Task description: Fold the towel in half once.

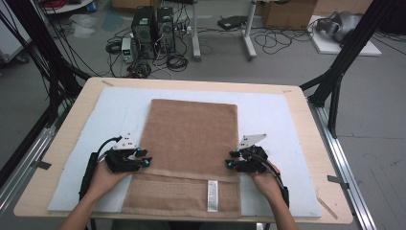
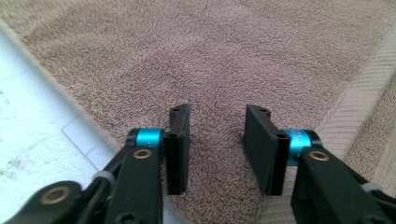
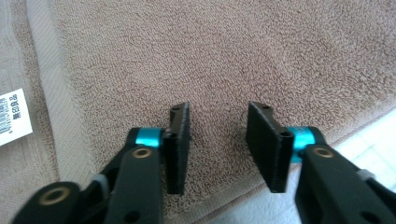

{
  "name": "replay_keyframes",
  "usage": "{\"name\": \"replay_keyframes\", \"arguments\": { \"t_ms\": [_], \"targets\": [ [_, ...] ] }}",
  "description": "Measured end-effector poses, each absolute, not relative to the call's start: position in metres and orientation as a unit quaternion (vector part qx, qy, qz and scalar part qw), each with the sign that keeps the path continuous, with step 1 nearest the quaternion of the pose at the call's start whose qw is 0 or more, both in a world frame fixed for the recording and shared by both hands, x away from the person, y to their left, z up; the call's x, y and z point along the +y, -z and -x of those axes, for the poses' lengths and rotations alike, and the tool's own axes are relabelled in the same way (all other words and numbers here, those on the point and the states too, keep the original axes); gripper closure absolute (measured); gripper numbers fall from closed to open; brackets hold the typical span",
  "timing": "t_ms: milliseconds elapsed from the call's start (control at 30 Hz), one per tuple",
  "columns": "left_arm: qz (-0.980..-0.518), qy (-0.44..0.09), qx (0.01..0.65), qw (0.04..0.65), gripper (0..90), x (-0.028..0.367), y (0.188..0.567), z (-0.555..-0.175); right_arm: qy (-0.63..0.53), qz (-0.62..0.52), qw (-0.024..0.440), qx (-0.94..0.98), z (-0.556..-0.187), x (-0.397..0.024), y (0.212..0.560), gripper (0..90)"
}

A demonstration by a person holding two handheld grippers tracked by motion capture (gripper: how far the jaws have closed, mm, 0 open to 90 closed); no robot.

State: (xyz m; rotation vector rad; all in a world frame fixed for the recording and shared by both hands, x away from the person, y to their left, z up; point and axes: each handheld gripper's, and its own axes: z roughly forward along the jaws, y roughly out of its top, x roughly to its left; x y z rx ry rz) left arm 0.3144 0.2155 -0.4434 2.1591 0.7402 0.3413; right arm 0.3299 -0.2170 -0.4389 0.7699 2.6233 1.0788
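Brown towel flat on white mat, centred on wooden table; long axis running away from near edge, near end folded, white label on lower layer. Left gripper at left edge of fold, right gripper at right edge. Both sets of jaws spread, nothing pinched, terry pile visible between pads and between pads. Label print too small to read. Near hem close to frame bottom; forearms cut off there.

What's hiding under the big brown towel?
The brown towel lies on a white mat atop the wooden table. Its folded layer covers more towel; anything else beneath stays hidden.
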Motion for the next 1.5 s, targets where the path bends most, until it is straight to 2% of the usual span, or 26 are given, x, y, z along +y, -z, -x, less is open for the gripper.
{"name": "replay_keyframes", "arguments": {
  "t_ms": [133, 200, 400, 833, 1200, 1400, 1433, 1500],
  "targets": [
    [-0.845, -0.138, 0.302, 0.419, 73.6, 0.217, 0.448, -0.313, -0.361, -0.259, 0.105, 0.890, -0.330, -0.215, 0.439, 72.1],
    [-0.844, -0.137, 0.304, 0.419, 79.6, 0.217, 0.448, -0.314, -0.362, -0.256, 0.101, 0.891, -0.330, -0.214, 0.438, 80.7],
    [-0.841, -0.133, 0.311, 0.422, 85.7, 0.217, 0.443, -0.315, -0.359, -0.251, 0.104, 0.893, -0.332, -0.214, 0.434, 84.5],
    [-0.816, -0.140, 0.305, 0.472, 85.8, 0.226, 0.409, -0.296, -0.395, -0.237, 0.115, 0.880, -0.319, -0.224, 0.401, 84.2],
    [-0.814, -0.158, 0.272, 0.488, 85.6, 0.230, 0.373, -0.262, -0.413, -0.205, 0.117, 0.879, -0.287, -0.232, 0.363, 83.5],
    [-0.817, -0.138, 0.259, 0.497, 85.2, 0.236, 0.371, -0.230, -0.421, -0.177, 0.098, 0.884, -0.259, -0.233, 0.350, 82.8],
    [-0.819, -0.125, 0.255, 0.499, 83.2, 0.236, 0.374, -0.225, -0.422, -0.175, 0.089, 0.885, -0.256, -0.233, 0.351, 80.5],
    [-0.826, -0.120, 0.253, 0.488, 68.0, 0.235, 0.380, -0.219, -0.415, -0.179, 0.067, 0.890, -0.255, -0.236, 0.357, 72.6]
  ]
}}
